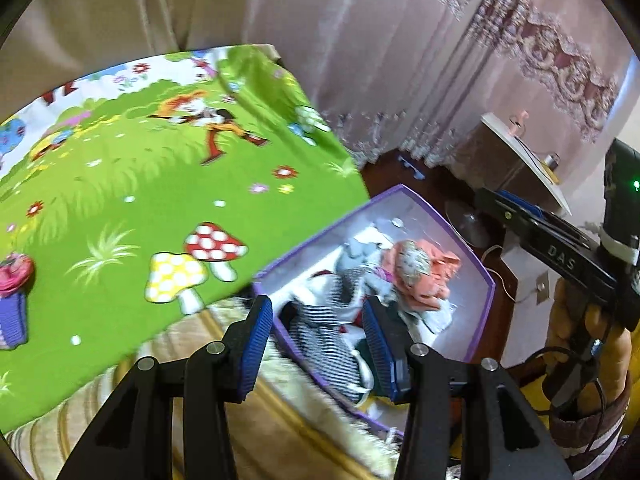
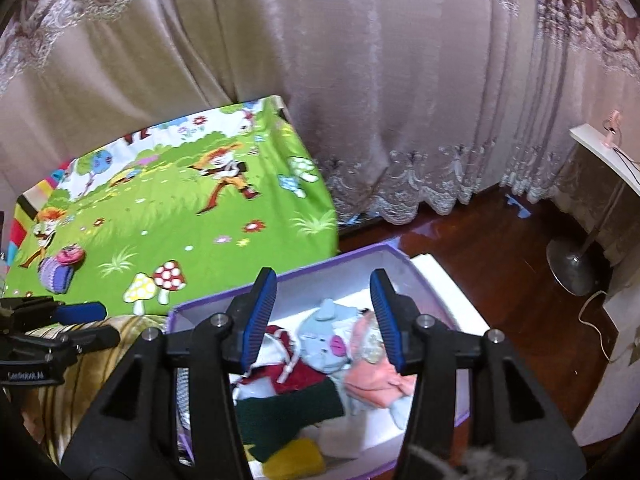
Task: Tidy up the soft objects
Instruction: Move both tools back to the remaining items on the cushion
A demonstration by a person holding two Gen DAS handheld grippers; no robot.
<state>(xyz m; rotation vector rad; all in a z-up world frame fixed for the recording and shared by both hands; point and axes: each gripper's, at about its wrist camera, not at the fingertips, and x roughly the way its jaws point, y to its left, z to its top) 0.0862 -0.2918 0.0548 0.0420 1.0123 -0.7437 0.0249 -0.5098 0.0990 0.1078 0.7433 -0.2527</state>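
Observation:
A purple-rimmed white box (image 1: 482, 276) (image 2: 430, 270) stands beside the bed and holds soft toys and clothes: a blue-grey plush (image 1: 360, 258) (image 2: 326, 336), an orange garment (image 1: 434, 276) (image 2: 376, 384), a striped cloth (image 1: 320, 336), a red and green garment (image 2: 292, 396) and a yellow piece (image 2: 294, 462). My left gripper (image 1: 318, 346) is open and empty above the box's near end. My right gripper (image 2: 324, 316) is open and empty above the box. A small purple and pink knitted item (image 1: 14, 300) (image 2: 60, 266) lies on the bed.
The bed has a green cartoon sheet (image 1: 160, 184) (image 2: 172, 216) over a beige striped blanket (image 1: 280, 432). Curtains (image 2: 360, 80) hang behind. A fan base (image 2: 576, 268) and cable sit on the dark wood floor (image 2: 500, 260). A white shelf (image 1: 524, 152) stands at the right.

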